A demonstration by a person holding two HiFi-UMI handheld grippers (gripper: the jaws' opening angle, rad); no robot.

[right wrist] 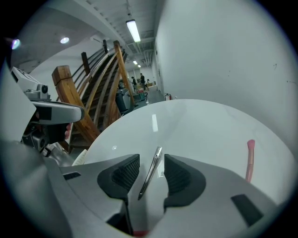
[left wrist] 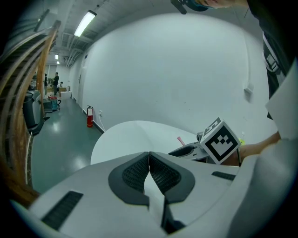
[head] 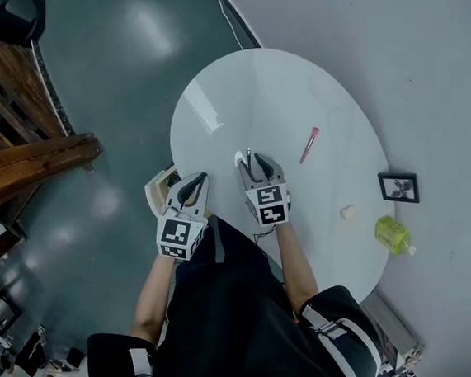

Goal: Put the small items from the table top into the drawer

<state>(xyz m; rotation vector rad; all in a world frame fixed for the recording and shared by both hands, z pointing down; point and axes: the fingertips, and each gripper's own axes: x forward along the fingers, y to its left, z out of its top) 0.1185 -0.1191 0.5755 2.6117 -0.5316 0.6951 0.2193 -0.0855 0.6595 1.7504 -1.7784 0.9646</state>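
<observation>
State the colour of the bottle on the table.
Yellow-green. The bottle shows best in the head view.

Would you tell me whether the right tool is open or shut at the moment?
Open: in the right gripper view the right tool has its pads standing apart, with a slim metal clip between them, touching neither.

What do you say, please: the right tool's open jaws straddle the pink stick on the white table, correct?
Not quite: the open jaws of the right tool straddle the thin metal piece on the white table; the pink stick lies apart, as the right gripper view shows.
</observation>
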